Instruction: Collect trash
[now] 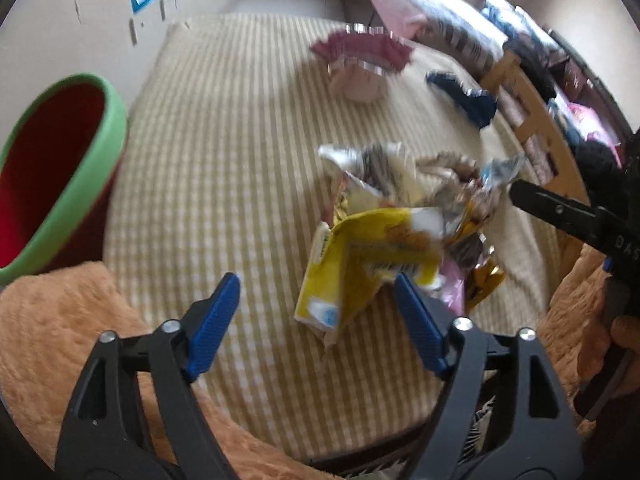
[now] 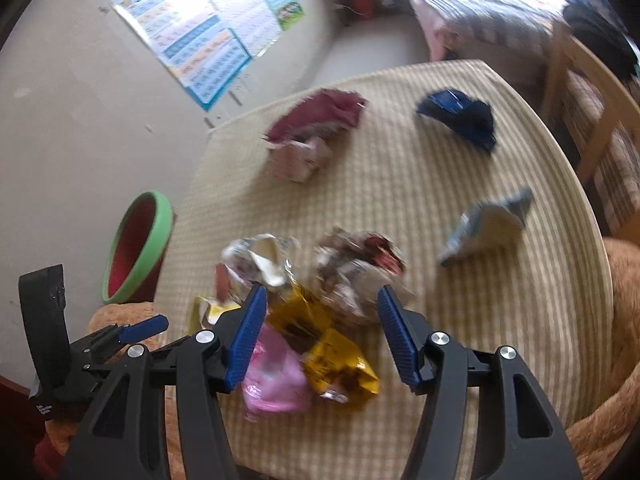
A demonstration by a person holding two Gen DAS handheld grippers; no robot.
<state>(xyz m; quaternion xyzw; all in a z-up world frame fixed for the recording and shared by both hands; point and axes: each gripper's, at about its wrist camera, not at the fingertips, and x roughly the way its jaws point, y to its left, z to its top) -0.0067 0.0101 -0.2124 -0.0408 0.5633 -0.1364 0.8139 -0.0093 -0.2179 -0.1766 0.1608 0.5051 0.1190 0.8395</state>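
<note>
A heap of crumpled wrappers lies on the striped cloth of the table. A yellow packet is nearest my left gripper, which is open and empty just in front of it. In the right wrist view my right gripper is open and empty above a gold wrapper, a pink wrapper and a silver crumpled wrapper. A maroon wrapper, a dark blue wrapper and a pale blue packet lie farther back. A red bin with a green rim stands at the left.
A fuzzy orange cushion lies at the table's near edge. A wooden chair stands at the right. Folded bedding is piled behind the table. Posters hang on the wall.
</note>
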